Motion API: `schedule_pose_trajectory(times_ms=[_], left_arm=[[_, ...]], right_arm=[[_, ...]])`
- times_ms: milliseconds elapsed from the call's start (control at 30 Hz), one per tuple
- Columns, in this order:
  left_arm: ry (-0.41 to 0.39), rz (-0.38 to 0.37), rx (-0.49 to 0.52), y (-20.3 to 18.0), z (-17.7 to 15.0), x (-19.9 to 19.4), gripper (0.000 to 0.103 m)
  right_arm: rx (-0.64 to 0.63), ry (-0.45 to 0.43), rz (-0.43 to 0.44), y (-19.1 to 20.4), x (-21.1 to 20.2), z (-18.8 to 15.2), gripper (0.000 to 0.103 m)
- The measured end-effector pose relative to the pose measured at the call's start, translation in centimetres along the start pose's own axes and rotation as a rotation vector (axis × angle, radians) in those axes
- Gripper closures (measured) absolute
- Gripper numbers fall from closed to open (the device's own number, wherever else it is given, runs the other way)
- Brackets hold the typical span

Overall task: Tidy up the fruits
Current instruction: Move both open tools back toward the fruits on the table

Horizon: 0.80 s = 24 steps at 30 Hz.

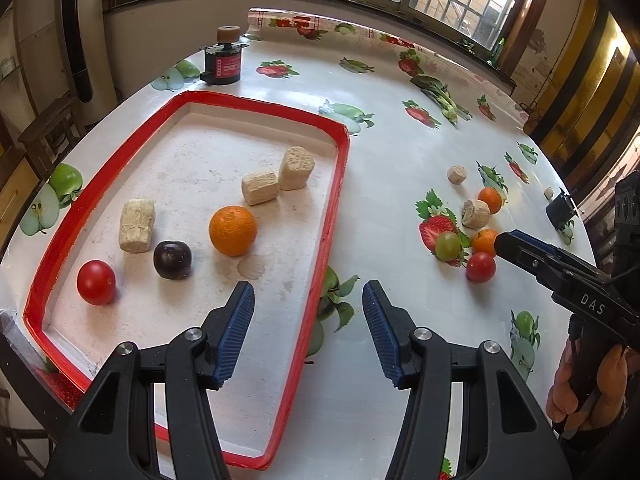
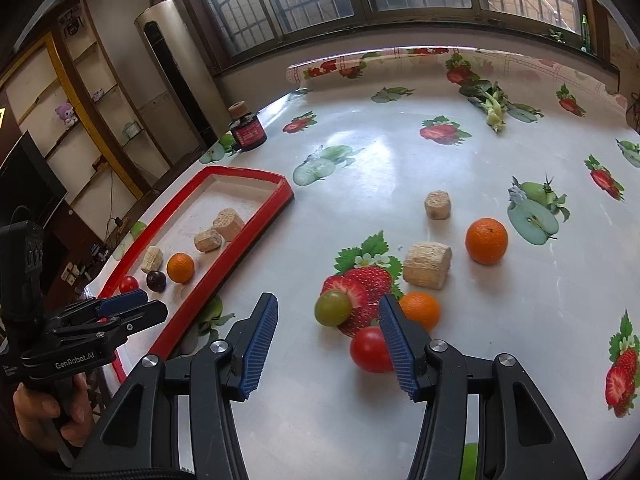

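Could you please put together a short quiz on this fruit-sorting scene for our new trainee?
1. True or false: the orange in the red tray touches the dark plum beside it.
2. Which loose fruit lies nearest the right claw? A) green grape B) red tomato C) far orange
3. Fill in: the left claw hovers over the tray's ____ rim, holding nothing.

Key
1. False: the tray orange and the dark plum lie apart.
2. B: the red tomato sits against the claw's right finger; the green grape and the far orange lie further off.
3. Red.
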<state>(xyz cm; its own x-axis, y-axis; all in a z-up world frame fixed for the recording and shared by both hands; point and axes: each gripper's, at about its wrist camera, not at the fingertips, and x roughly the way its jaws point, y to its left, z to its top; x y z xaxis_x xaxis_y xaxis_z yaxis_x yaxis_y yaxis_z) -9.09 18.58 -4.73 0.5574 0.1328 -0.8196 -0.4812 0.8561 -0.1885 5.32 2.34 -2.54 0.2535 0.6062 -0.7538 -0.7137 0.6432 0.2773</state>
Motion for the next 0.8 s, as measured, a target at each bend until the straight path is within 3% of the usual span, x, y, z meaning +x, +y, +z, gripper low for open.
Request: schedule_pose_trajectory(times_ms=[400,800], left_arm=[[0.021,-0.029,0.056,-3.4,-0.5,0.6,0.048],[0.034,-0.031,0.077,-4.4,-0.1,1.1,0.048]], right_arm=[[0.046,-0.007,-0.042,-3.2,-1.8,-1.8,0.048],[-0.002,0.068,-0.018,-1.4,2.0,-2.8,0.049]])
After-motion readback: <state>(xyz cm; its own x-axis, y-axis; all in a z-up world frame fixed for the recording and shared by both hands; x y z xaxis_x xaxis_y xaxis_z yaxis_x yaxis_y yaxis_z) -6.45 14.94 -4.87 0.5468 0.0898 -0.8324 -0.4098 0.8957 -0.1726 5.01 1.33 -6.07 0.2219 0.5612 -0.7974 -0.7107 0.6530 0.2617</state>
